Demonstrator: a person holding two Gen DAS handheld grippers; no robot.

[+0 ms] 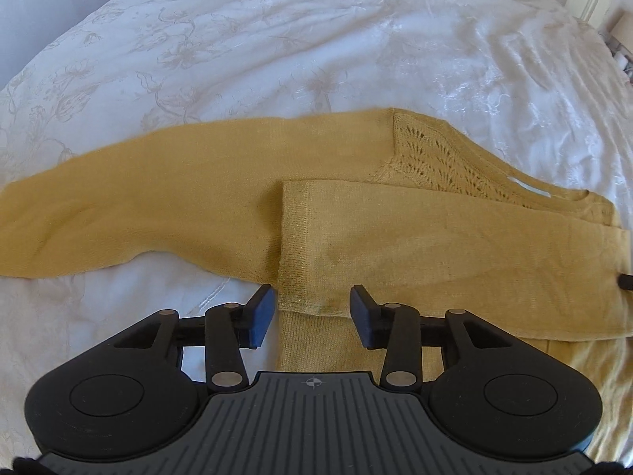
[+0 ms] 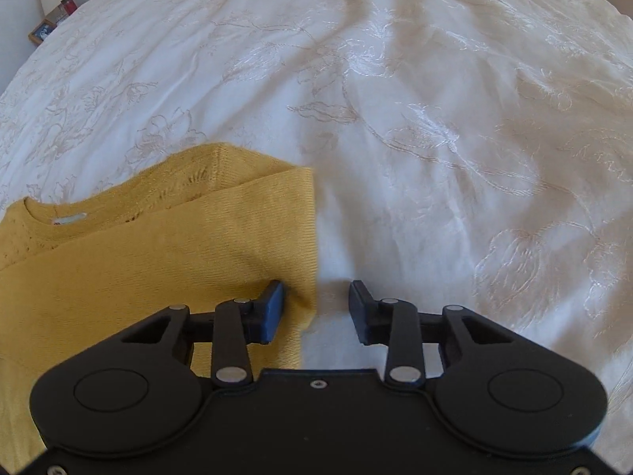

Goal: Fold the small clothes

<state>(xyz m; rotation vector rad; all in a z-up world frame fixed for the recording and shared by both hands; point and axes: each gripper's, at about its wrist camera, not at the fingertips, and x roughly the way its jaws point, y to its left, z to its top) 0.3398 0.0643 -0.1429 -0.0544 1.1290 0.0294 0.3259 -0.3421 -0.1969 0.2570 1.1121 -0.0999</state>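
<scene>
White embroidered bedspread point(image 1: 277, 39) is carrying the mustard knit sweater point(image 1: 198, 198), one sleeve point(image 1: 435, 245) lying folded across it. I am holding left gripper point(image 1: 312, 308) over the cuff, right gripper point(image 2: 316, 308) straddling the sweater's side edge; both jaws standing apart.

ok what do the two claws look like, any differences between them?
Both claws, left claw and right claw, are matte black, with dark blue finger pads, silver pivot pins and round side discs. The left's grey ribbed plate bears a small crosshair mark; the right's is plain black. No cables show.
</scene>
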